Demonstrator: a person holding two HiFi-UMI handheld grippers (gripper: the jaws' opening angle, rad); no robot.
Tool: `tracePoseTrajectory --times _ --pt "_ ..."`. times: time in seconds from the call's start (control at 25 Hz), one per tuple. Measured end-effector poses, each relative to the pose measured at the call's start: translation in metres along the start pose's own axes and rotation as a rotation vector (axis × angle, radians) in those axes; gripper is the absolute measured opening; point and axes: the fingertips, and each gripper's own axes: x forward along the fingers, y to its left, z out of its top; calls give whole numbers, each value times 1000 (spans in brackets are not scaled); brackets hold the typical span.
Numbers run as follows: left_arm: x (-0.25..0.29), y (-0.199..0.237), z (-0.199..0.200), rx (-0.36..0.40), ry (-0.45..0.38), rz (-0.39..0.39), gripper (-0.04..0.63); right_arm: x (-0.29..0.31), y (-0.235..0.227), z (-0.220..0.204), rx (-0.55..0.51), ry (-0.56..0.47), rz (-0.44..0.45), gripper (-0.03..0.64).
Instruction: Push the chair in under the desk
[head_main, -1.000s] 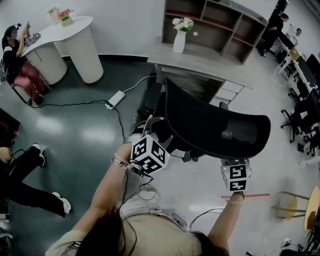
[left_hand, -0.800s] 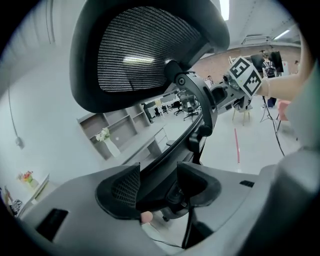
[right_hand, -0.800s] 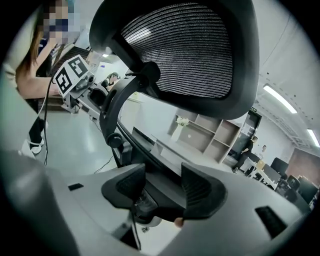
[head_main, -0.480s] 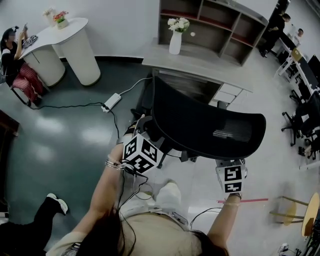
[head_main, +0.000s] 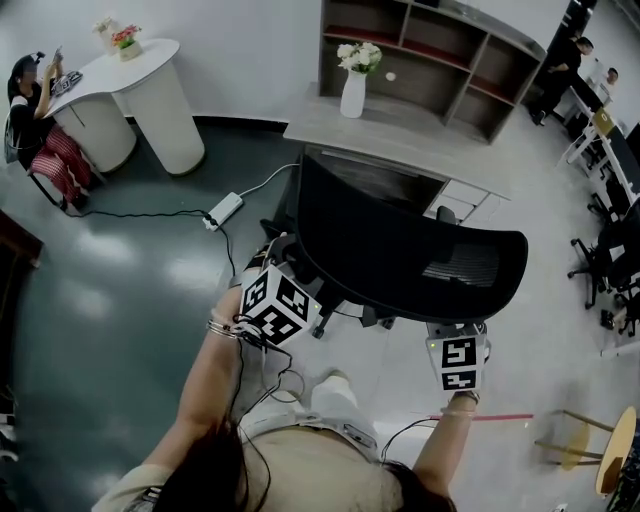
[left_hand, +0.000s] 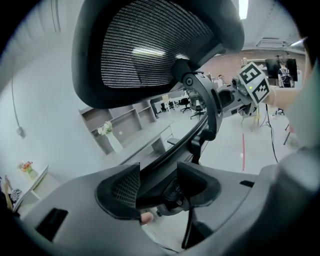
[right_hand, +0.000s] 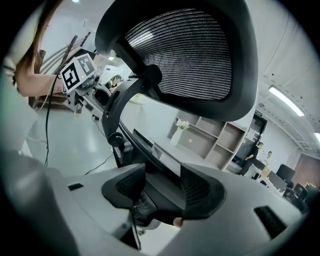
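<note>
Left gripper (head_main: 292, 290), head view: jaws clamped on the left rim of the chair (head_main: 400, 250) backrest. The bare forearm reaches towards the desk (head_main: 400, 140), with bracelets at the wrist. Right gripper (head_main: 458, 335): clamped on the right rim, arm straight. Chair: black, broad curved back, just in front of the desk on the person's side. Desk: pale grey flat top bearing a white vase (head_main: 353, 92).

Left gripper view: ribbed black pads (left_hand: 122, 187) pinch the smooth, thin rim. Mesh panel and jointed back support rise desk-ward.

Right gripper view: ribbed pads (right_hand: 197, 190) likewise closed on the rim, below the fine mesh.
</note>
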Motion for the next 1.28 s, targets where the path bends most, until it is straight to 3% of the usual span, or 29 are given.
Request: tracePoseTrajectory --times 1.28 --pt "40 10 30 -57 38 59 224 36 -52 -4 -23 -42 56 216"
